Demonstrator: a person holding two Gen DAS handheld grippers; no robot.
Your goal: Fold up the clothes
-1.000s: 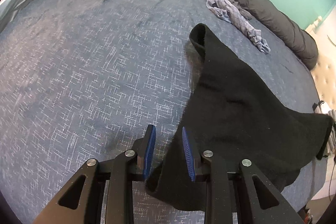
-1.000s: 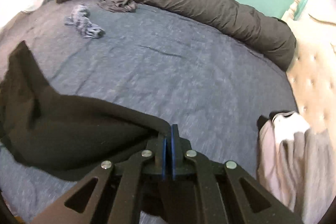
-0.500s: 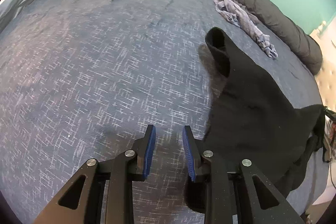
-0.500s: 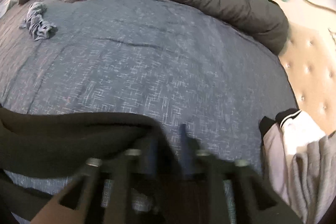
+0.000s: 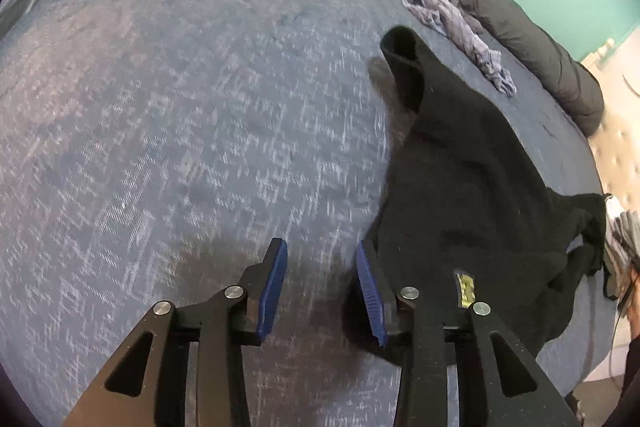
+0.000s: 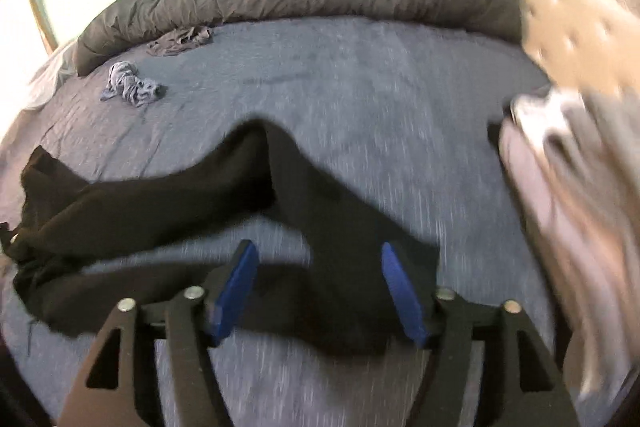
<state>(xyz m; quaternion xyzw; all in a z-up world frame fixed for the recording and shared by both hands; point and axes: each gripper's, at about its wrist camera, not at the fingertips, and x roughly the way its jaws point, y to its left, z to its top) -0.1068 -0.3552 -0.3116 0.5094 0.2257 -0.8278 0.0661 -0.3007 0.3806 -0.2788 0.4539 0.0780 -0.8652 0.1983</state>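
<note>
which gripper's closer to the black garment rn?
Right. The right gripper hangs directly over the black garment, jaws opening, cloth showing between them, not pinched. The left gripper is beside its edge, jaws opening over bare bedspread.

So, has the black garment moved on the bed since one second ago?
Yes. The black garment now lies flat, released from the right gripper, nearer the tufted headboard.

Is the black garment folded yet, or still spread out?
Not neatly folded: the black garment lies rumpled and sprawled across the bedspread.
</note>
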